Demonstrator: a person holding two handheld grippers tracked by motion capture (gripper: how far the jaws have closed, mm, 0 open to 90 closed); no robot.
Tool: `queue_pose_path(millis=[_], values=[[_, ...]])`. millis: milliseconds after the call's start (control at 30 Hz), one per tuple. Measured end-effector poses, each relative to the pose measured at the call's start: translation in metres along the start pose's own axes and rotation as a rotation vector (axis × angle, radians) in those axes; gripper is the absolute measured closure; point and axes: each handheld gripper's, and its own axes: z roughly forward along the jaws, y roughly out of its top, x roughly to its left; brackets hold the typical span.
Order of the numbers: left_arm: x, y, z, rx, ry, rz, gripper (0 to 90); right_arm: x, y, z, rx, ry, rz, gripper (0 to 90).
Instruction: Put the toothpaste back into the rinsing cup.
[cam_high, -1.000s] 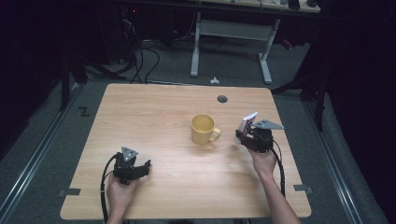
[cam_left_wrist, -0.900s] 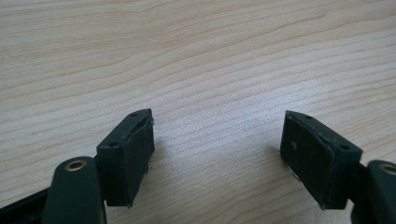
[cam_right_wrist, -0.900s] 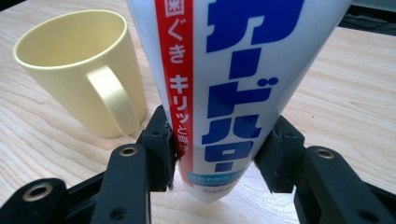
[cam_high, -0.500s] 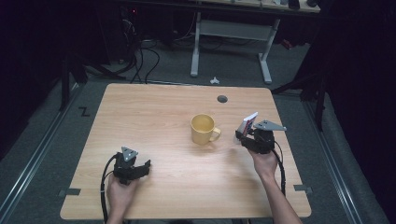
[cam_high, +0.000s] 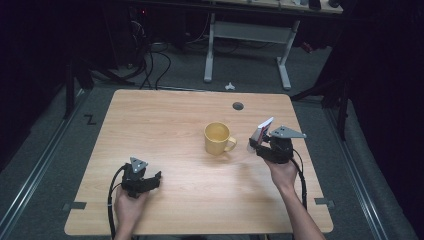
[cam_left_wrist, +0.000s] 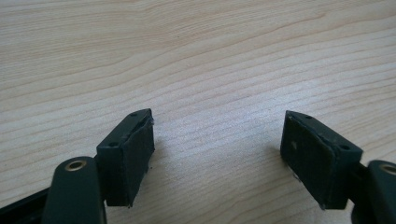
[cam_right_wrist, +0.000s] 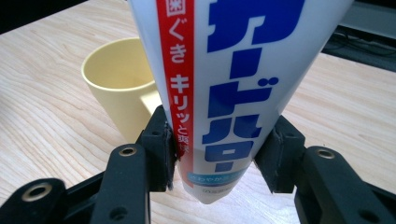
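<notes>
One pale wooden table (cam_high: 200, 200) w/ 1 small round dark hole (cam_high: 238, 106) near its far edge; 1 yellow ceramic mug (cam_high: 217, 137) mid-table, handle toward the right gripper (cam_high: 261, 142); that gripper's jaws are clamped on 1 white toothpaste tube w/ blue and red lettering (cam_right_wrist: 233, 84), held just beside the mug; left gripper (cam_left_wrist: 217, 154) low over bare wood near the front edge, jaws spread wide, holding nothing.

Your high view shows the wooden table (cam_high: 200, 200) evenly lit from above while the floor and surroundings fall off into near black. Your gripper views are bright and soft, with faint shadows under the jaws and slight blur close up.
</notes>
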Motion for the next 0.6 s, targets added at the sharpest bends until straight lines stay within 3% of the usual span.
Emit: queue_pose_path(millis=[600], values=[[0.0,0.0,0.0,0.0,0.002,0.002,26.1,0.013,0.019,-0.003,-0.019,0.042,-0.054,53.5]])
